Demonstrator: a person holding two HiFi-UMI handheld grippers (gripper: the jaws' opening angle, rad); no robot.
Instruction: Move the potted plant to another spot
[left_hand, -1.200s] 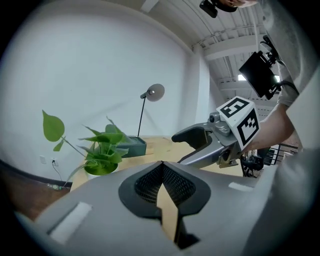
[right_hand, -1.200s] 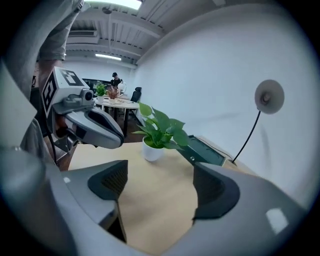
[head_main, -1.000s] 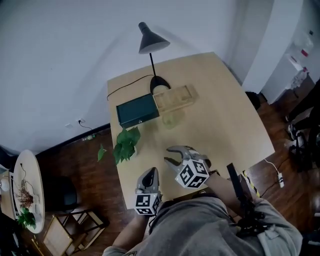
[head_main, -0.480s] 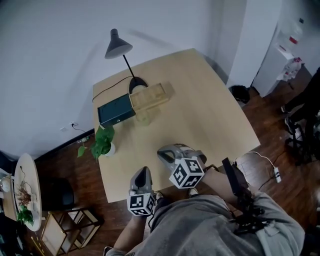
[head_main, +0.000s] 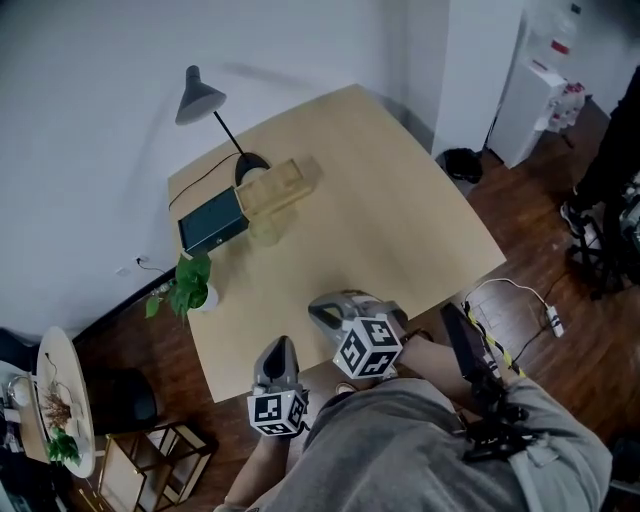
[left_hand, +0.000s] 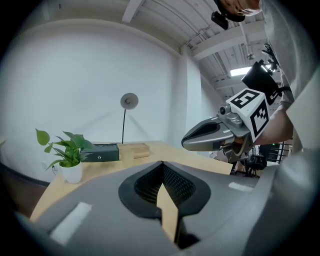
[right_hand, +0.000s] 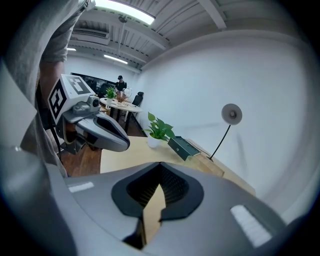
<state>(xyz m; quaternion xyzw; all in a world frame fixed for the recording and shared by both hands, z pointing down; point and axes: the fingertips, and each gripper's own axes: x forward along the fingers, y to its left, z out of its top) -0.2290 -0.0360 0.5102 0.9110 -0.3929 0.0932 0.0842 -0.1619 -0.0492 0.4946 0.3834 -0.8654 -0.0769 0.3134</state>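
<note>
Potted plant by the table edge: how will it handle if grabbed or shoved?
Likely top-heavy: the potted plant has leafy stems spreading wider than its white pot, so a high push may tip it. Leaves look floppy; better to grip the pot. It stands near the table edge, so a sideways shove risks a fall.

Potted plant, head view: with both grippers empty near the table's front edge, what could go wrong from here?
1. The potted plant stands at the table's left edge with leaves hanging past it, so a sideways nudge could send it to the floor.
2. The left gripper and right gripper are shut. Reaching in like that would likely push the pot, not grip it.
</note>
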